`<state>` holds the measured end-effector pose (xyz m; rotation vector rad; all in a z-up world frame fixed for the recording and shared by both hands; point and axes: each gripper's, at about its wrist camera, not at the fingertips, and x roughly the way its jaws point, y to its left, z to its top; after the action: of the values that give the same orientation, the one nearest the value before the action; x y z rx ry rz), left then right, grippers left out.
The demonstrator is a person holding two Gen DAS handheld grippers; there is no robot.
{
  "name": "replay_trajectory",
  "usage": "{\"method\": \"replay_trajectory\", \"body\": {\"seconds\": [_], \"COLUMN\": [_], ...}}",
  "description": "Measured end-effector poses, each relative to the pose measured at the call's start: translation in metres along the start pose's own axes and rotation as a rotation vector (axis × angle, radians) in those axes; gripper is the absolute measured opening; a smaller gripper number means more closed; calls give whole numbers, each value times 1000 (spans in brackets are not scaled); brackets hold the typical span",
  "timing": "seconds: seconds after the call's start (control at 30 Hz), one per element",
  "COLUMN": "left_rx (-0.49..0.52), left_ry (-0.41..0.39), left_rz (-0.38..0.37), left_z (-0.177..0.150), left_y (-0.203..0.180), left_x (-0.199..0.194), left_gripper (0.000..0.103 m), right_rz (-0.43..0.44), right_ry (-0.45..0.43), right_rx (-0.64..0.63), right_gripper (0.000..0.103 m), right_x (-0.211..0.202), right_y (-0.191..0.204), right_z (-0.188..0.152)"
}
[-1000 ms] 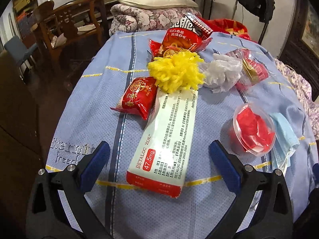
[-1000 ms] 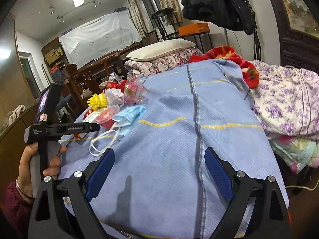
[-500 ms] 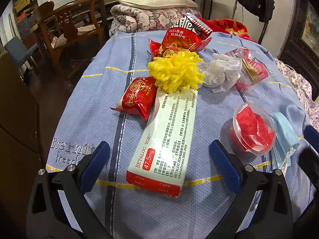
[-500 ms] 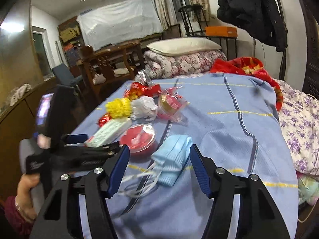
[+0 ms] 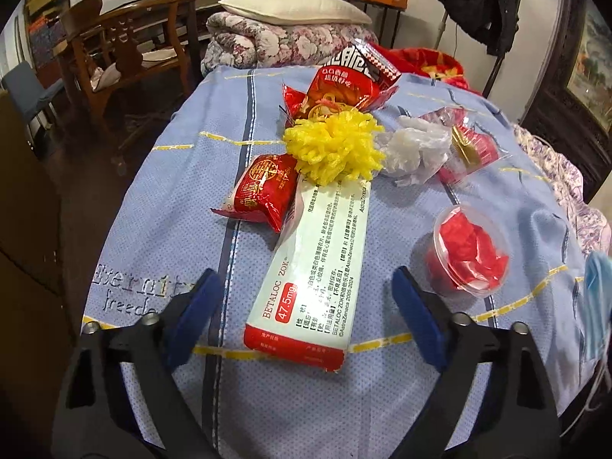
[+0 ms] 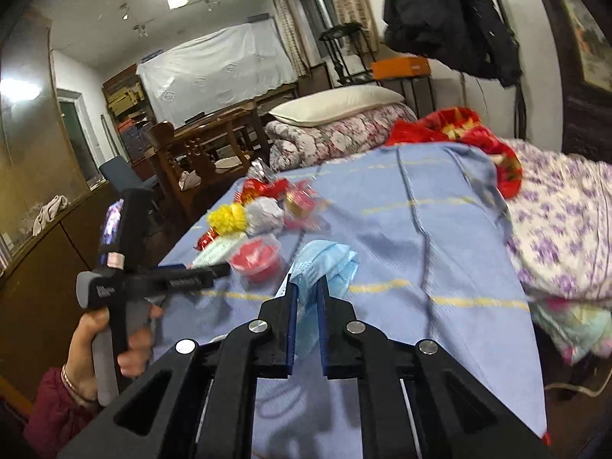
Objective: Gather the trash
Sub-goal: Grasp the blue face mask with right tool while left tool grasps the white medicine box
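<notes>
While both tools hang over the bed, quick notes:

Right gripper [image 6: 306, 298]: jaws pinched nearly together on the blue face mask [image 6: 325, 264], which sticks up betw. the pads & looks lifted off the blue bedspread [image 6: 420, 210]; the view is a bit blurred.

Left gripper [image 5: 306, 302]: jaws closing but the pads are apart; the near end of the white-and-red medicine packet [image 5: 317, 267] lies betw. them, not touched, flat on the spread.

Left hand [image 6: 114, 340]: wrapped round the grey handle, dark red sleeve at the wrist.

Trash pile, near to far: medicine packet; small red snack pouch [image 5: 264, 187] touching its left edge; yellow fluffy ball [image 5: 336, 149] on the packet's far end; big red snack bag [image 5: 344, 84] just behind the ball.

Right of ball: crumpled white plastic [image 5: 413, 149], then a clear wrapper w/ red & gold inside [image 5: 466, 149].

Clear cup w/ red paper [image 5: 470, 256]: upright, right of the packet, near the left gripper's right finger.

Mask in the left view: only a blue sliver at the right edge.

Background: pillow [image 5: 294, 7] on a folded floral quilt [image 5: 275, 42]; wooden chair [image 5: 118, 49] left of the bed.
</notes>
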<state>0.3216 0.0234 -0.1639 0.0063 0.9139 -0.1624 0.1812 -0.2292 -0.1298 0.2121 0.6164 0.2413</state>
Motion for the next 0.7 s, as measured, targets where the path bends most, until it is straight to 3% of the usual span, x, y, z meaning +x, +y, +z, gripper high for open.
{"method": "replay_trajectory", "body": {"seconds": [0.13, 0.17, 0.33, 0.5, 0.7], "left_rx": [27, 43, 14, -19, -12], "left_ry": [-18, -26, -62, -156, -204], "left_rz": [-7, -1, -55, -98, -153], "left_z": [-3, -3, -9, -35, -54], "left_y": [-5, -8, -5, -6, -27], "left_x": [-4, -5, -19, -69, -122], "left_gripper": [62, 49, 48, 48, 48], "right_rz": [-5, -4, 13, 77, 109], "right_ry": [15, 18, 5, -34, -89], "right_rx": [20, 23, 41, 55, 26], "right_gripper": [11, 11, 11, 11, 11], "right_x": [-4, -5, -16, -44, -92], "right_y": [-11, -13, -16, -15, -14], "right_z": [-5, -5, -6, 11, 21]}}
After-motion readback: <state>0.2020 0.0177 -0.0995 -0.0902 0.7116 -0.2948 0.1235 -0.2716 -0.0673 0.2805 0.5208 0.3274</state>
